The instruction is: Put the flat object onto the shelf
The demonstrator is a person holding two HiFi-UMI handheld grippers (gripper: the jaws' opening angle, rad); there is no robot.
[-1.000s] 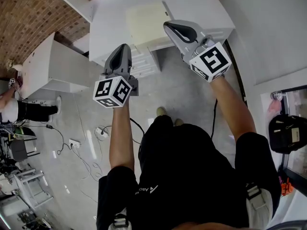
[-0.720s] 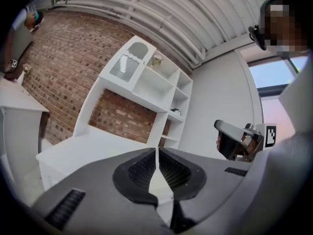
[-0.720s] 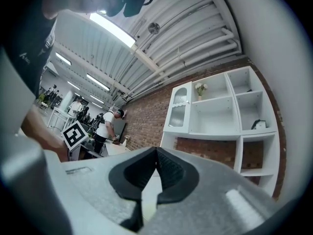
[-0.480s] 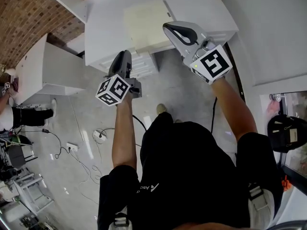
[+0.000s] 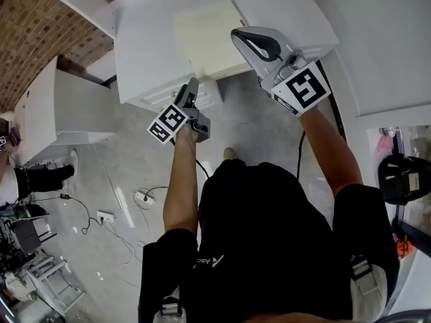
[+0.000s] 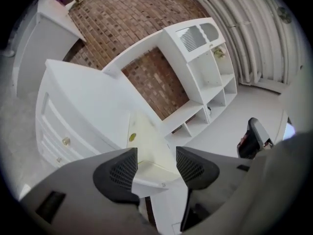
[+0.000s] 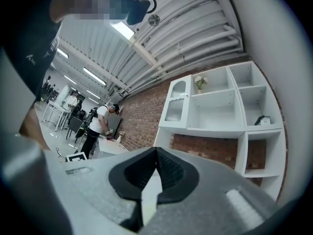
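The cream flat square board (image 5: 205,36) sits over the white worktop (image 5: 145,52), its edge clamped in the right hand-held gripper (image 5: 237,33) while the left hand-held gripper (image 6: 156,168) is opening off its corner, so carrying it level to the white shelf unit (image 6: 210,77) looks next.
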